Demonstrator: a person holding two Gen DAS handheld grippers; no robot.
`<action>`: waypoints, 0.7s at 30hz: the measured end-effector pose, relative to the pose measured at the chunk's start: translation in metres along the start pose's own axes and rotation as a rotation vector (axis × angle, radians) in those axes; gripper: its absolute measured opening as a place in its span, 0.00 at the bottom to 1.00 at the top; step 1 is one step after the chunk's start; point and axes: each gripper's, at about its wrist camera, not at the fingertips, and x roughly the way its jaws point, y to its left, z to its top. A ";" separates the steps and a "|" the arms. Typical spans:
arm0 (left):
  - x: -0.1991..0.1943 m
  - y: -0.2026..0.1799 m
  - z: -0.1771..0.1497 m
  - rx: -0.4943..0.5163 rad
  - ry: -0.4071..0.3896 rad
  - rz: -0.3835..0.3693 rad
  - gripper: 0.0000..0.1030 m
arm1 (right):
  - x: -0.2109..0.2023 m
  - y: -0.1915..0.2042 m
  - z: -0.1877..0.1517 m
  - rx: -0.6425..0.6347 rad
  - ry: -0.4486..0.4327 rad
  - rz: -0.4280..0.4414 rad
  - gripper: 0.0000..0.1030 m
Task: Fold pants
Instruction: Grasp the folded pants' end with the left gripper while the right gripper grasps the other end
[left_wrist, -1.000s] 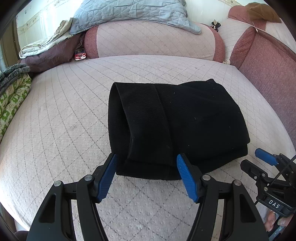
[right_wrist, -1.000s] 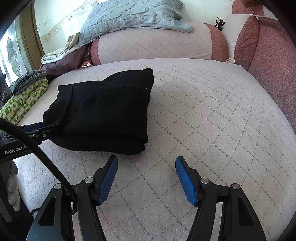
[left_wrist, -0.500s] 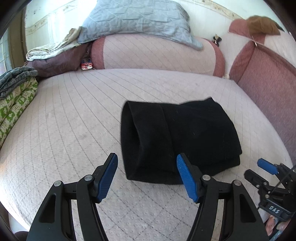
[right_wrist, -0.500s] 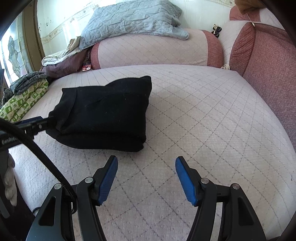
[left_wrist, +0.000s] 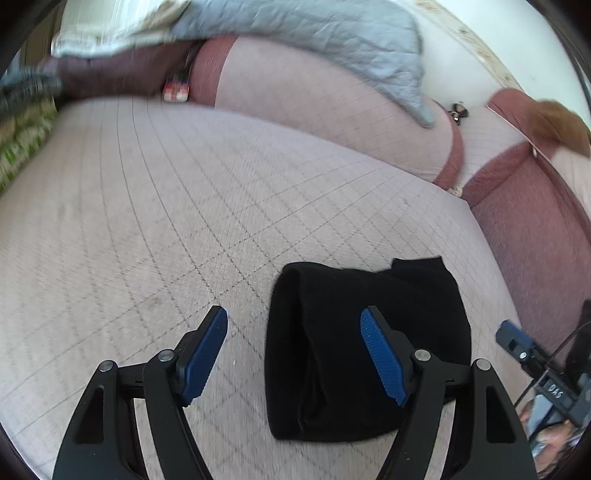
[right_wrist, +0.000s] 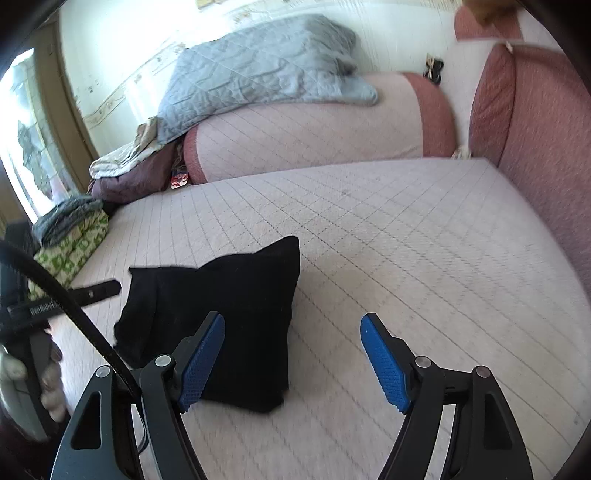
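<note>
The black pants (left_wrist: 332, 343) lie folded in a compact bundle on the pink quilted bed (left_wrist: 184, 221). They also show in the right wrist view (right_wrist: 229, 314). My left gripper (left_wrist: 295, 354) is open and empty, held above the bundle's left part. My right gripper (right_wrist: 291, 362) is open and empty, above the bed at the bundle's right edge. The right gripper shows at the right edge of the left wrist view (left_wrist: 532, 354), and the left gripper at the left edge of the right wrist view (right_wrist: 66, 299).
A pink bolster (right_wrist: 314, 136) with a grey-blue quilt (right_wrist: 258, 66) on it lies at the back. Reddish cushions (right_wrist: 535, 129) line the right side. Folded green and grey cloths (right_wrist: 70, 229) are stacked at the left edge.
Both grippers have lifted and pulled back from the folded pants, tilting their views. The pants now sit lower in both views and have not moved on the bed.
</note>
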 end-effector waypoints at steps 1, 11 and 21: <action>0.010 0.007 0.005 -0.032 0.029 -0.036 0.72 | 0.011 -0.004 0.003 0.024 0.017 0.018 0.78; 0.059 0.011 0.000 -0.028 0.128 -0.158 0.77 | 0.076 -0.029 -0.001 0.216 0.116 0.199 0.79; 0.077 -0.015 -0.010 0.063 0.091 -0.127 0.95 | 0.100 -0.027 -0.004 0.262 0.154 0.289 0.81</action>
